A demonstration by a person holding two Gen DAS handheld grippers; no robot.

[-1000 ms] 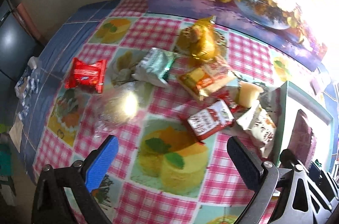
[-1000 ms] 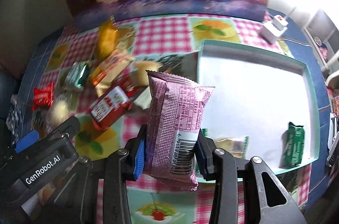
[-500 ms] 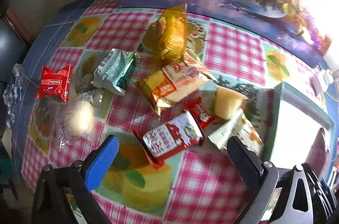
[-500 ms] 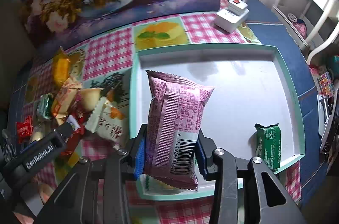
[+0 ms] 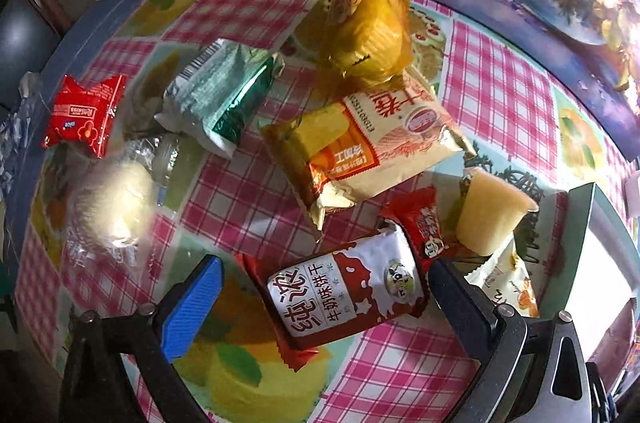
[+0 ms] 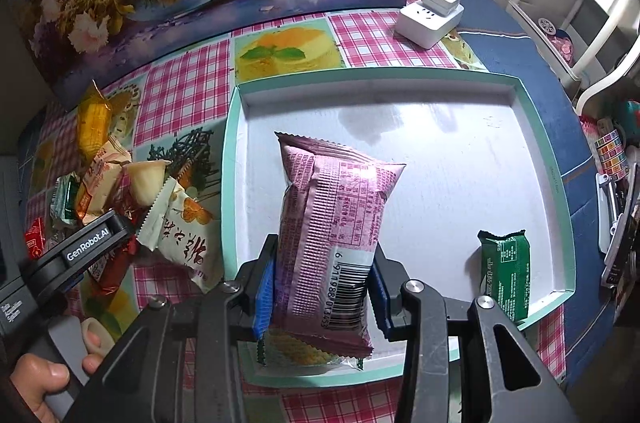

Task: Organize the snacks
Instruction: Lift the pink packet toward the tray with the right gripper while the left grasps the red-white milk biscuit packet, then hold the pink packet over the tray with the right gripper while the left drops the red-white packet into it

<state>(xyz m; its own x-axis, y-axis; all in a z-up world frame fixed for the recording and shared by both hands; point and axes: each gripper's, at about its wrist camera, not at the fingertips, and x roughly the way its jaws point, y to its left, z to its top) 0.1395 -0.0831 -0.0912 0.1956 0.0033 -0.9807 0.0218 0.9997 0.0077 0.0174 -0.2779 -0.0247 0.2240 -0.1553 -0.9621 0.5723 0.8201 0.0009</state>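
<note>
The red-and-white milk biscuit packet (image 5: pixel 344 297) lies flat on the counter (image 5: pixel 248 183) directly between the wide-open left claw's (image 5: pixel 320 297) pads, its long axis running roughly across from pad to pad, so closing would pinch it endwise. The right claw (image 6: pixel 322 297) grips a pink snack packet (image 6: pixel 332 223) upright over the teal-rimmed tray (image 6: pixel 560 183).

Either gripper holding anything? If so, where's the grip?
Right gripper is shut on the pink packet, pinching its lower end at the barcode, over the tray. Left gripper is open, holding nothing.
</note>
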